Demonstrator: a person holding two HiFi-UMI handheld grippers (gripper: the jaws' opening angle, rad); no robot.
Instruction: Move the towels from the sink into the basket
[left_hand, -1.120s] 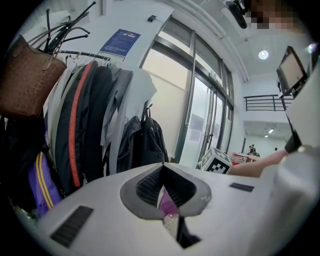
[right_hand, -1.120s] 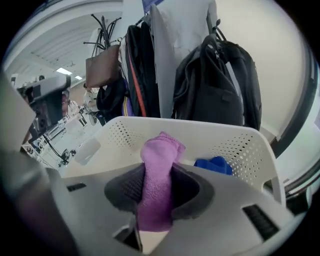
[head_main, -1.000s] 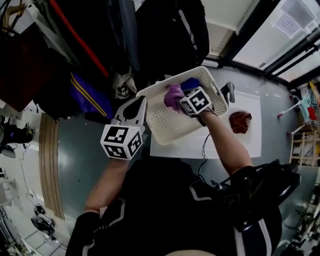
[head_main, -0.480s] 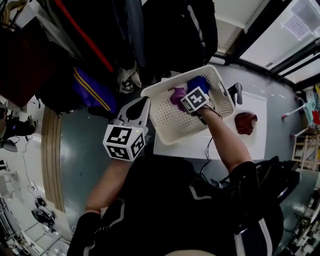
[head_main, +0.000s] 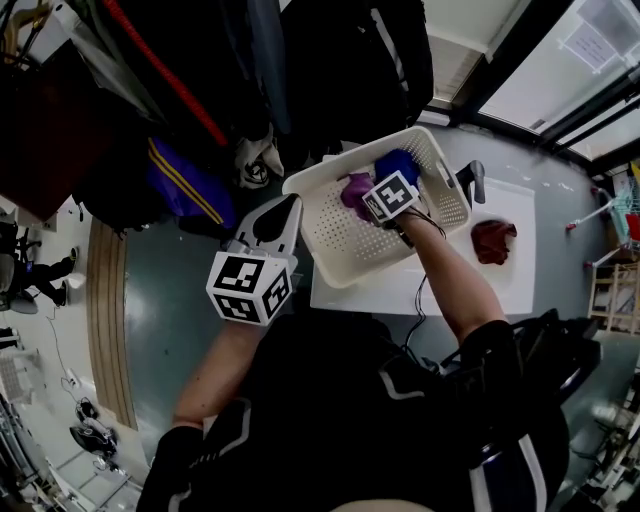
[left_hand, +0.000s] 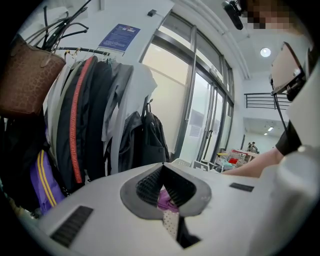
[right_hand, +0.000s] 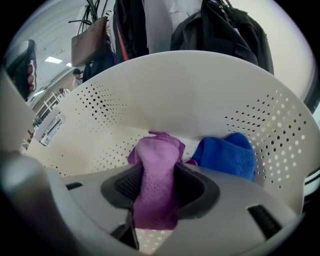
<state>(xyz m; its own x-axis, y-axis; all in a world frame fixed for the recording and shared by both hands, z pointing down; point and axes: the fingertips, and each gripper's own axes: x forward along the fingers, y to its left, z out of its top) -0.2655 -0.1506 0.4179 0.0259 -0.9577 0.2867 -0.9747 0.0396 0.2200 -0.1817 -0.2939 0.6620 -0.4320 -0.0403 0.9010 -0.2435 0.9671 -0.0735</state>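
Observation:
The white perforated basket (head_main: 345, 235) stands on the counter left of the sink (head_main: 520, 215). In it lie a blue towel (head_main: 397, 166) and a purple towel (head_main: 354, 189). My right gripper (head_main: 372, 196) reaches down into the basket. In the right gripper view the purple towel (right_hand: 156, 190) hangs between the jaws of the right gripper (right_hand: 159, 172). Those jaws are opening, though both pads still touch the cloth. The blue towel (right_hand: 227, 155) lies just right of it. A dark red towel (head_main: 494, 242) sits in the sink. My left gripper (head_main: 292, 202) hovers left of the basket, shut and empty.
A dark faucet (head_main: 473, 184) rises between basket and sink. Coats, a backpack and a brown bag (left_hand: 27, 75) hang on a rack behind the basket. Grey floor and a wooden strip (head_main: 100, 320) lie to the left.
My right gripper has carried the purple towel slightly deeper into the basket, beside the blue towel. The left gripper has barely moved.

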